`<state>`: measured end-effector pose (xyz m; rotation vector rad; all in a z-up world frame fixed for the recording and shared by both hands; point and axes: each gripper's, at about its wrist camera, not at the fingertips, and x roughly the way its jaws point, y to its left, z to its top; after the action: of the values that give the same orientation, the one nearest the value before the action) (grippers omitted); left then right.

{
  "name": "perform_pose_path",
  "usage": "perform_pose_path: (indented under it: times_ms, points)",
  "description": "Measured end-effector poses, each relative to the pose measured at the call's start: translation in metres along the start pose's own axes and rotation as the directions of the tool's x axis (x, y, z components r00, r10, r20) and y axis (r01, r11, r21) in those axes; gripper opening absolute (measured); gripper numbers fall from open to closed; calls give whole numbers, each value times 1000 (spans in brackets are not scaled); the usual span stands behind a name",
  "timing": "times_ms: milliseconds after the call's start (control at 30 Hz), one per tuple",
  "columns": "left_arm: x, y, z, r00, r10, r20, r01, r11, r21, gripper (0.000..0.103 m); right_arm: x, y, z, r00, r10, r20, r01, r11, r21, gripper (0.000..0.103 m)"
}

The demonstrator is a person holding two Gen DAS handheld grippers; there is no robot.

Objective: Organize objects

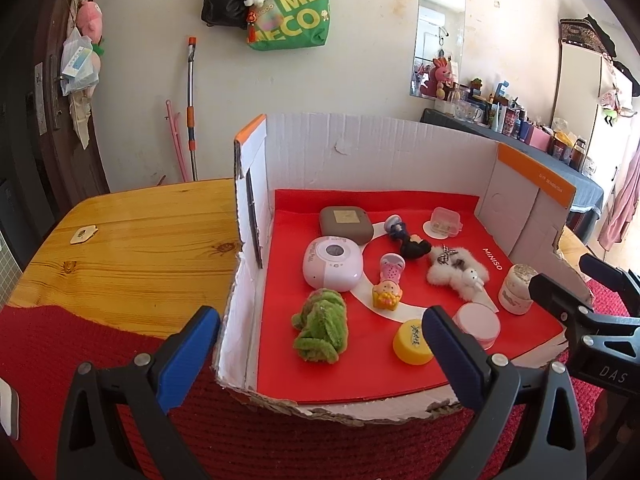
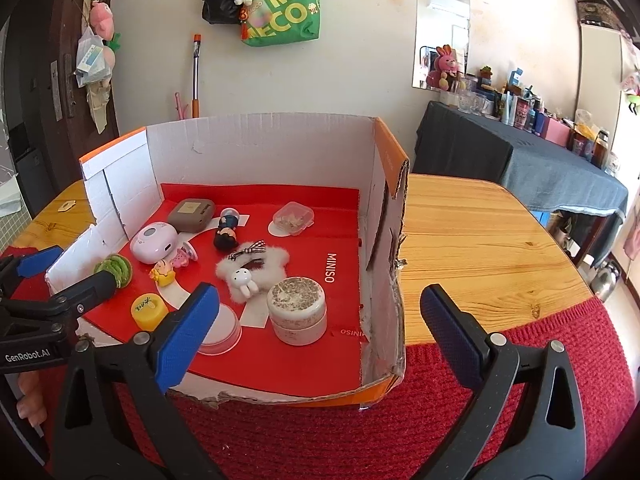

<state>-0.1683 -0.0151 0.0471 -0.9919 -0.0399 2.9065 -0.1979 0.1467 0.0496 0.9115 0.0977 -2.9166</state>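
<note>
Your workspace is the cardboard box (image 2: 260, 148), open at the top with its near wall torn low, standing on the wooden table (image 2: 480, 232) where the red knitted mat (image 2: 320, 432) begins. Its floor is a red sheet, and everything to organize lies on it.

Along the far edge sit the brown case (image 1: 346, 225) and the small clear container (image 1: 445, 221). Toward the left wall are the pink-and-white device (image 1: 332, 264) and the green fuzzy scrunchie (image 1: 318, 330). The white furry clip (image 1: 456, 272) lies mid-floor, the white cream jar (image 2: 297, 310) toward the near right corner, and the round pink compact (image 1: 478, 324) and yellow cap (image 1: 412, 342) along the near edge. Three small figures stand between them.

Your left gripper (image 1: 320, 344) hangs released and empty over the near left corner; your right gripper (image 2: 320, 324) is also spread wide, holding nothing, straddling the box's right wall.

I'd judge you are still choosing a first pick. Shift the right gripper inward so both fingers clear the wall before descending. Take the jar squarely across its sides, and avoid brushing the compact just beside it.
</note>
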Motion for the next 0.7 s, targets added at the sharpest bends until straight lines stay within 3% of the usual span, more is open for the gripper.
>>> perform_pose_path:
  times_ms: [700]
  points:
    - [-5, -4, 0, 1000, 16, 24, -17, 1000, 16, 103, -1, 0, 0, 1000, -12, 14, 12, 1000, -2, 103]
